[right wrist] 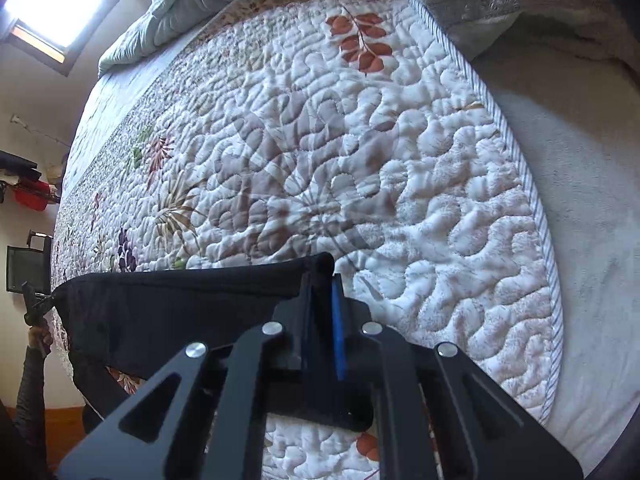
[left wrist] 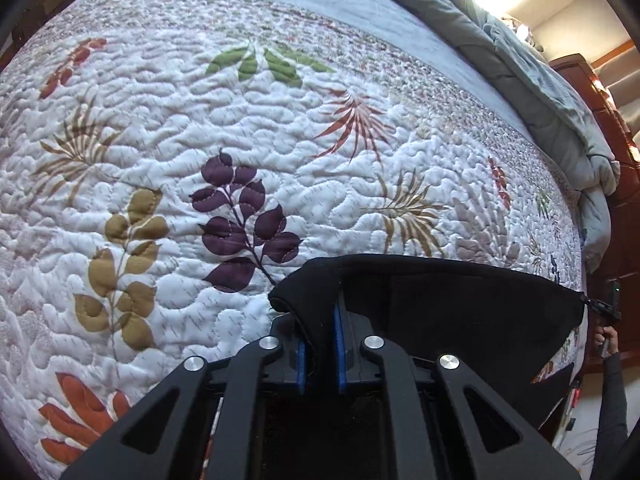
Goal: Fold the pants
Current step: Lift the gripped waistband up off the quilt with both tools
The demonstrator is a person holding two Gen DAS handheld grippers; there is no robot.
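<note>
Black pants [left wrist: 460, 304] hang stretched in a taut band above a white quilted bedspread [left wrist: 240, 140] with a leaf print. My left gripper [left wrist: 320, 312] is shut on one corner of the fabric, which is bunched between its blue pads [left wrist: 342, 340]. At the far right of that view, my right gripper [left wrist: 604, 306] pinches the other corner. In the right wrist view the pants [right wrist: 180, 304] run leftward from my right gripper [right wrist: 322, 280], shut on a folded edge. My left gripper [right wrist: 36, 304] holds the far end there.
A grey-green duvet [left wrist: 540, 100] is heaped along the far side of the bed. Dark wooden furniture [left wrist: 612, 160] stands behind it. A beige blanket [right wrist: 580, 200] lies past the quilt's striped edge [right wrist: 536, 208]. A sleeved hand [right wrist: 38, 336] grips the left tool.
</note>
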